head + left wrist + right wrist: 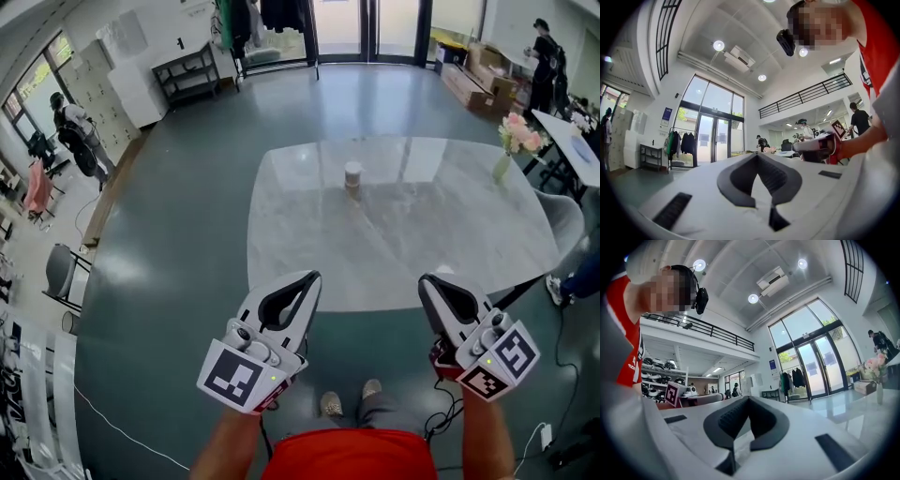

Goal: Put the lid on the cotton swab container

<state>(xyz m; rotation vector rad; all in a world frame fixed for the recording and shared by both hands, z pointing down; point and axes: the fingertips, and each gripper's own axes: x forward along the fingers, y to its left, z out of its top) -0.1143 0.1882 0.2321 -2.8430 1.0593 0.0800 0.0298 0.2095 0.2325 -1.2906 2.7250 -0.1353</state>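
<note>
Closest to the person, just short of the near edge of the table [441, 253], are the 2 grippers. The left gripper [312, 277] has its jaws pressed together, with nothing between them. The right gripper [424, 279] is pressed together too and holds nothing. Both hang in the air on the person's side of the table, not over it.

Far past them, around the middle of the table and closer to its far edge, stands the cotton swab container [352, 176]. It is upright and alone. It is too small to tell if a lid is on it, and I see no loose lid near it. At the far right corner of the table is a vase of flowers [511, 141].

To do this step well, I think the person should first step close to the table and find the lid. 1 gripper should spread its jaws before it reaches the lid, then pinch it by the rim and keep it flat. The other can hold the container so it does not tip
</note>
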